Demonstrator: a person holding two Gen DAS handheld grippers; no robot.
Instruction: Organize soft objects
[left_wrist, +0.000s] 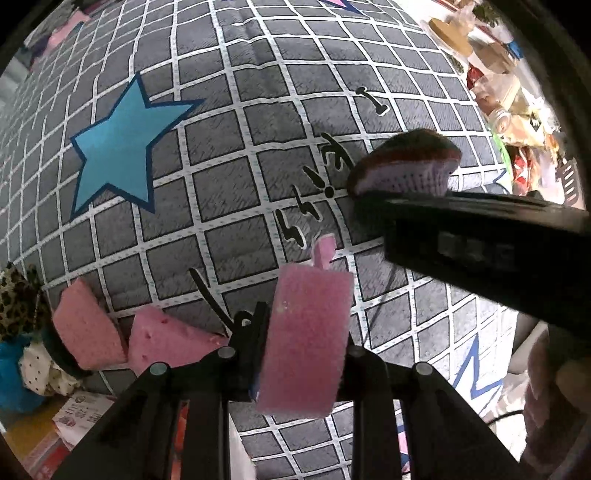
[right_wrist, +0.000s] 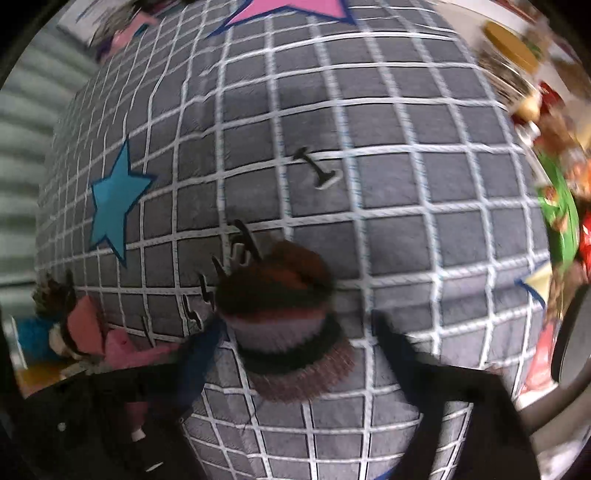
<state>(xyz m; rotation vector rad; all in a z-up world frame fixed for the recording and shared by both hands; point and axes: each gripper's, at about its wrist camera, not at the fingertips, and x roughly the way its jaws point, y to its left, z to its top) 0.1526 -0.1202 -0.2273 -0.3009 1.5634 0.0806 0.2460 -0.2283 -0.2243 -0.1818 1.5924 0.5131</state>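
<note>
With my left gripper (left_wrist: 303, 332) clamped on the pink sponge (left_wrist: 306, 339) and my right gripper (right_wrist: 291, 332) squeezing the striped knitted piece (right_wrist: 284, 314), both above the gridded bedcover (left_wrist: 221, 184), I judge them light and squashy, best pinched mid-body.

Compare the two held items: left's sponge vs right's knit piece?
Colour: the sponge is plain pink; the knit piece is banded brown, dark and lilac.
Shape: the sponge is a flat rectangular block; the knit piece is rounded and lumpy.
Texture: the sponge is porous foam; the knit piece is stitched yarn with a fuzzy edge.
Shared: each sits between gripper fingers, left gripper, right gripper, above the grid blanket.
</note>
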